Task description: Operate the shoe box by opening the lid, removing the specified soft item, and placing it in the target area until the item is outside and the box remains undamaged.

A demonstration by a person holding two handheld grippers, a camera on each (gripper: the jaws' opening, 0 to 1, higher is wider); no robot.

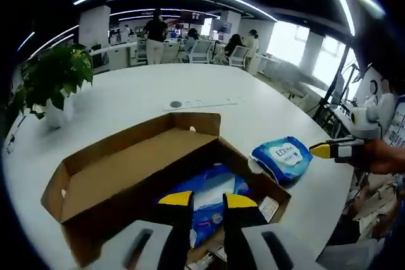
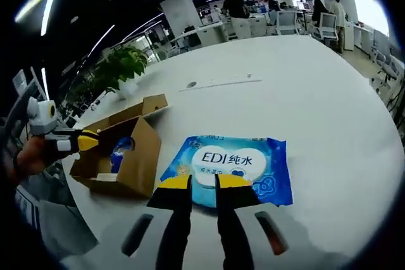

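A brown cardboard shoe box (image 1: pixel 126 169) stands open on the white table, its lid flap folded back to the left. A blue soft pack (image 1: pixel 212 181) lies inside it. My left gripper (image 1: pixel 208 200) hovers over the box's near edge, its jaws a narrow gap apart with nothing held. A second blue wipes pack (image 2: pixel 231 162) lies flat on the table to the right of the box (image 2: pixel 136 156). My right gripper (image 2: pixel 202 183) sits at that pack's near edge, its jaws slightly apart. From the left gripper view, the right gripper (image 1: pixel 329 150) is just beside the pack (image 1: pixel 282 158).
A potted plant (image 1: pixel 54 77) stands at the table's far left. A grey cable strip (image 1: pixel 202 102) lies in the round white table (image 1: pixel 126 93). The table's edge runs close on the right. People and chairs (image 1: pixel 202 49) are far behind.
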